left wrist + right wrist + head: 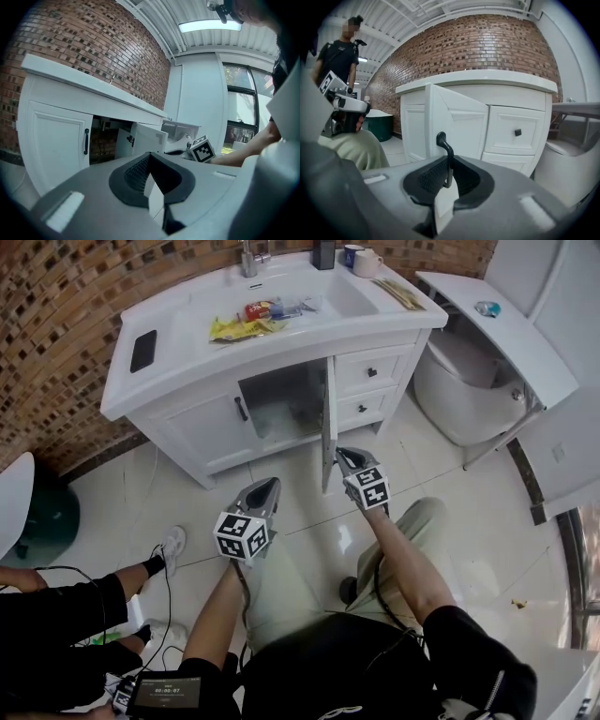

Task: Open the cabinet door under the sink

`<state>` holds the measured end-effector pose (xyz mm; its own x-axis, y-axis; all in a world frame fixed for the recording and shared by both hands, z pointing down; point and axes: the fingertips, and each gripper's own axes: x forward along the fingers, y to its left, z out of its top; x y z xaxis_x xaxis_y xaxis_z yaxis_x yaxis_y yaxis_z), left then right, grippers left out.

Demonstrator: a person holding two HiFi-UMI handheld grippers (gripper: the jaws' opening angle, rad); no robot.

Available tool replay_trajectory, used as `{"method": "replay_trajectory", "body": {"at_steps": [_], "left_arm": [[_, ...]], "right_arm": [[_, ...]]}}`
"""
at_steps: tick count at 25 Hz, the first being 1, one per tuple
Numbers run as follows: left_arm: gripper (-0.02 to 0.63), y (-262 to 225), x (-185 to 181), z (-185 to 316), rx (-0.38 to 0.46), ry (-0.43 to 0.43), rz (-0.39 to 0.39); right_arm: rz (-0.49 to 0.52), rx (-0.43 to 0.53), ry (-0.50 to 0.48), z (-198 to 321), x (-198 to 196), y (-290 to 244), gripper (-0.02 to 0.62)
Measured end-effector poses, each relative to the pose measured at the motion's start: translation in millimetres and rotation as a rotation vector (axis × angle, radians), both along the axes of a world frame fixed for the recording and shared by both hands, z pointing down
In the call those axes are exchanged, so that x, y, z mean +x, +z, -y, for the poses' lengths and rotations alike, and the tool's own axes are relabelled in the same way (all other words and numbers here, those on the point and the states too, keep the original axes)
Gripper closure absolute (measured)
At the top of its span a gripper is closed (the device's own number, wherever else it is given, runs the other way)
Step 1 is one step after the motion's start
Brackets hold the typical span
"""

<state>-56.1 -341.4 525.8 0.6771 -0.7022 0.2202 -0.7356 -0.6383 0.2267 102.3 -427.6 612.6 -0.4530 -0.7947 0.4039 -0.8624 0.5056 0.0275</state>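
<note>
Below sink (339, 296), cabinet door (329, 418) stands open approx. square to front. R tongs (449, 161) clamped on its handle (444, 143) for pulling. L tongs (150, 159) together, empty.

The head view looks steeply down from above the person onto the cabinet (202, 427), with the left gripper (267, 486) and the right gripper (347, 457) both in frame in front of it. The left gripper view rides low and looks along its jaws, tilted slightly up, at the cabinet front from some way off: the closed door (58, 145) to its left, the open door (149, 138) ahead, the right gripper's marker cube (202, 149) to its right. The right gripper view sits much nearer, with the door's handle (445, 152) right between its jaws and the left gripper far off to its left. All three views share the open door
</note>
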Motion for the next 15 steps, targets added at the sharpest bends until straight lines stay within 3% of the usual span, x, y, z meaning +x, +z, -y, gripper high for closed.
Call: {"method": "replay_trajectory", "body": {"at_steps": [6, 11, 15], "left_arm": [[0.591, 5, 11, 0, -0.013, 0.014, 0.025], [0.591, 6, 10, 1, -0.021, 0.008, 0.033], [0.591, 7, 5, 0, -0.024, 0.001, 0.042]], "right_arm": [[0.006, 0.001, 0.079, 6, 67, 2, 0.588], [0.058, 0.014, 0.079, 14, 100, 4, 0.589], [0.047, 0.002, 0.034, 17, 104, 4, 0.584]]}}
